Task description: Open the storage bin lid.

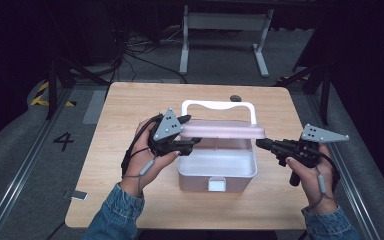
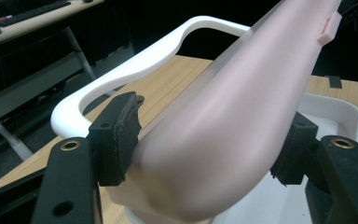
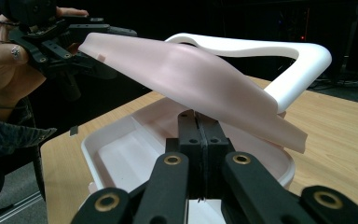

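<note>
On the table [image 1: 130,100] stands a pale pink box [image 1: 217,172] with a white latch [image 1: 216,184] on its near wall and its lid [image 1: 225,131] half raised over the open tub; a white handle [image 1: 219,106] stands up from the lid's far side; the left gripper [image 1: 192,132] is at the lid's left end, and in the left gripper view the lid [image 2: 223,121] lies between the two black pads [image 2: 119,135], the left pad pressed against the pink curve and the right pad against its other side, so the jaws are clamped on the lid; the handle [image 2: 135,65] arches behind the left pad, and the tub's white rim [image 2: 340,109] shows at the right beyond the lid; the right gripper [image 1: 261,143] sits just beside the box's right side, near the lid's right end, and whether it touches the lid I cannot tell; in the right gripper view its jaws stand pressed together with nothing between them, their tips [image 3: 198,122] close under the lid's [image 3: 200,84] lower face, above the empty tub [image 3: 126,154]; the same view shows the left gripper [image 3: 81,39] at the lid's far end, held in a hand [image 3: 4,70], with the handle [image 3: 279,65] curving off to the right; both hands come up from the near edge in denim sleeves [image 1: 115,210]; the box stands about mid-table, nearer the person's edge.
</note>
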Available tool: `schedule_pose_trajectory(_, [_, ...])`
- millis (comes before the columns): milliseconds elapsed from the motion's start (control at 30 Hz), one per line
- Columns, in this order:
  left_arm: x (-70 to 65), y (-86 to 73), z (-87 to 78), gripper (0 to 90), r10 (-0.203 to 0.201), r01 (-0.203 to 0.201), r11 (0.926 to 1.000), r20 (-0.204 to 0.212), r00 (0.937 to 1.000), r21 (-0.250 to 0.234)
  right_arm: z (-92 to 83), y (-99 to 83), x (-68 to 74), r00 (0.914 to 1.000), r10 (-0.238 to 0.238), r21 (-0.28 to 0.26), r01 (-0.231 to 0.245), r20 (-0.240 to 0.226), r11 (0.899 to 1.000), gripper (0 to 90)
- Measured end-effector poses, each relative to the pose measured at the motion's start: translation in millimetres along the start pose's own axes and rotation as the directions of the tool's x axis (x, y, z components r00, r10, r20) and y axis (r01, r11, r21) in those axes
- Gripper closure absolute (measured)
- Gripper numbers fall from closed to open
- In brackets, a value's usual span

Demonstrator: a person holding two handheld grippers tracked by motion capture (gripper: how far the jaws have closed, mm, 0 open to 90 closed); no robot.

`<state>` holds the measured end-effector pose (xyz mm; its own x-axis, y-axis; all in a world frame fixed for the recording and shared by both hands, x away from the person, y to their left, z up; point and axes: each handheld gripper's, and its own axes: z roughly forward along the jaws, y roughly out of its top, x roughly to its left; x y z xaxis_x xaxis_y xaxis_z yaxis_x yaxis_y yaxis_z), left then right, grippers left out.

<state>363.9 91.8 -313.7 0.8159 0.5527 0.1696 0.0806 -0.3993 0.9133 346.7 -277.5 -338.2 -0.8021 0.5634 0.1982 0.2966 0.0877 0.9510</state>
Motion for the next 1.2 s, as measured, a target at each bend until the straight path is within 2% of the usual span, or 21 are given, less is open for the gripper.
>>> schedule_pose_trajectory(200, [0.2,1.5,2.4,38.0,0.016,-0.016,0.9999,-0.017,0.9997,0.000,-0.5,0.1,-0.3,1.0000,0.007,-0.006,-0.007,0.000,1.000,87.6])
schedule_pose_trajectory(267, [1.4,1.5,2.3,40.2,0.012,-0.012,0.9999,-0.023,0.9997,0.000,-1.1,0.1,-0.4,0.9999,0.014,-0.010,-0.014,0.001,1.000,84.6])
schedule_pose_trajectory(300, [2.9,1.4,2.0,45.2,0.004,-0.004,1.0000,-0.022,0.9997,-0.002,-1.5,0.3,-0.3,0.9999,0.011,-0.008,-0.011,0.005,1.000,84.1])
schedule_pose_trajectory(400, [6.5,1.3,2.4,46.0,-0.024,0.024,0.9995,-0.013,0.9996,-0.021,-2.6,0.4,0.8,0.9999,0.004,-0.008,-0.004,0.009,1.000,79.7])
schedule_pose_trajectory(633, [12.9,7.8,4.5,49.3,-0.029,0.028,0.9990,-0.021,0.9994,-0.035,-14.1,-2.2,0.9,0.9992,0.007,-0.013,-0.007,0.039,1.000,74.8])
schedule_pose_trajectory(867, [24.0,14.3,7.9,51.4,-0.067,0.066,0.9968,-0.008,0.9978,-0.044,-29.9,-7.5,-0.3,0.9948,0.006,-0.005,-0.006,0.102,1.000,74.4])
schedule_pose_trajectory(1033, [33.6,17.6,11.3,56.0,-0.079,0.078,0.9955,-0.016,0.9967,-0.054,-35.6,-13.1,-0.7,0.9899,-0.003,0.018,0.000,0.142,1.000,73.7])
schedule_pose_trajectory(1200, [41.4,22.5,14.6,57.3,-0.099,0.099,0.9944,-0.002,0.9951,-0.037,-40.9,-16.3,-3.7,0.9845,-0.013,0.029,0.008,0.175,1.000,72.3])
